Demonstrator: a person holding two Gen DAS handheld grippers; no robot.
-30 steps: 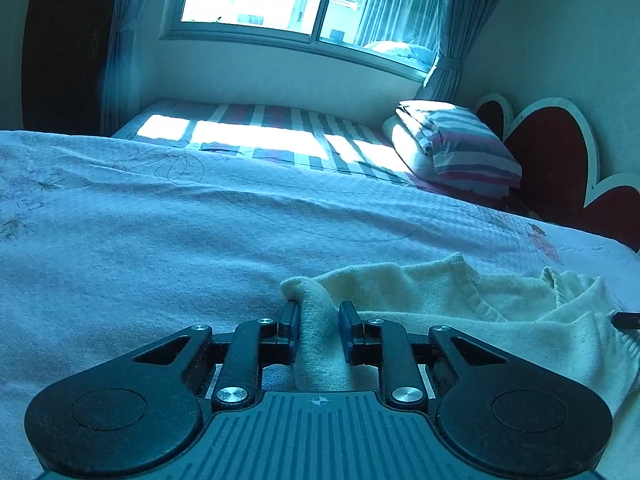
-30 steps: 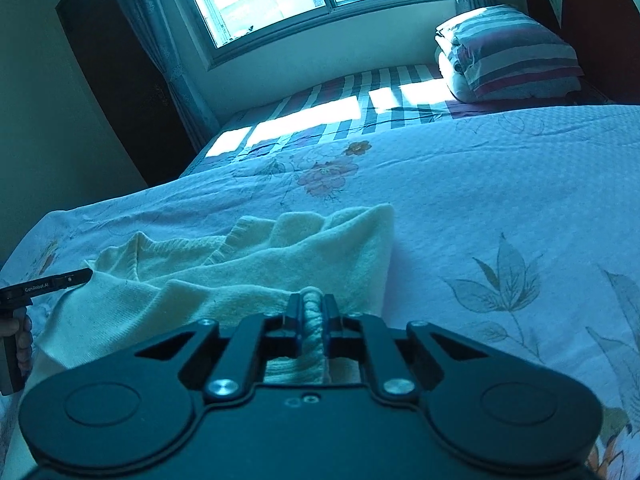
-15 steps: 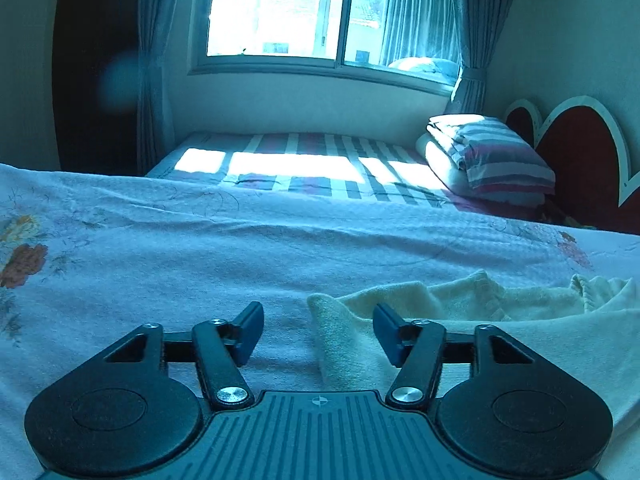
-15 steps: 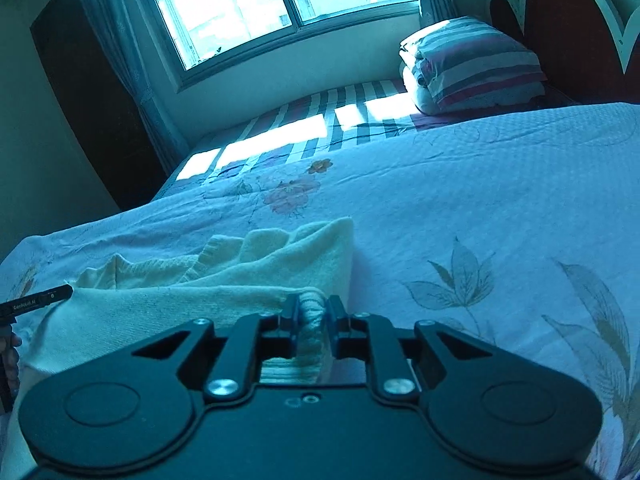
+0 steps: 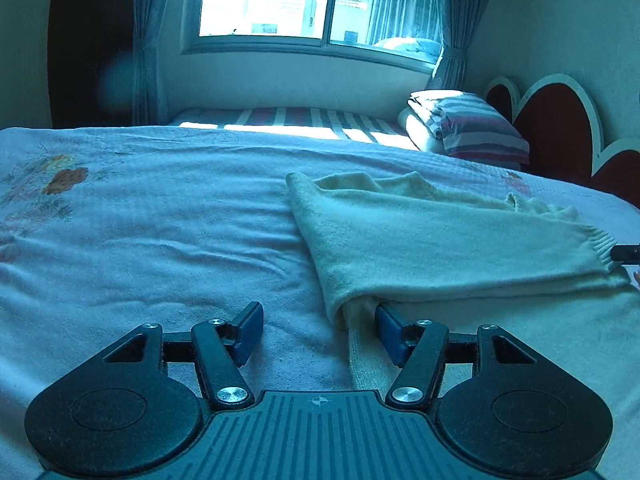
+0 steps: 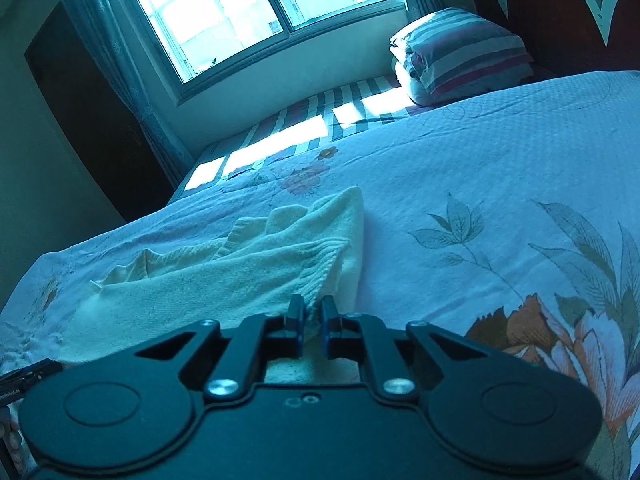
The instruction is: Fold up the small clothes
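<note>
A cream knitted sweater [image 5: 440,236] lies folded on the floral bedspread [image 5: 160,232]. My left gripper [image 5: 318,330] is open, its jaws wide apart just in front of the sweater's near left corner, holding nothing. The sweater's folded edge lies between and beside the right finger [image 5: 390,334]. In the right wrist view the sweater [image 6: 240,276] lies to the left and ahead. My right gripper [image 6: 312,320] is shut on the sweater's ribbed hem corner, which rises into the jaws.
A striped folded quilt [image 5: 468,128] sits near the red headboard [image 5: 560,128] at the far right. A window [image 5: 316,0] with curtains is behind the bed. The other gripper's tip shows at the right edge [image 5: 626,252].
My left gripper let go of the sweater corner, opened wide and drew back. My right gripper stayed shut on the hem and carried it over the sweater, which now lies folded.
</note>
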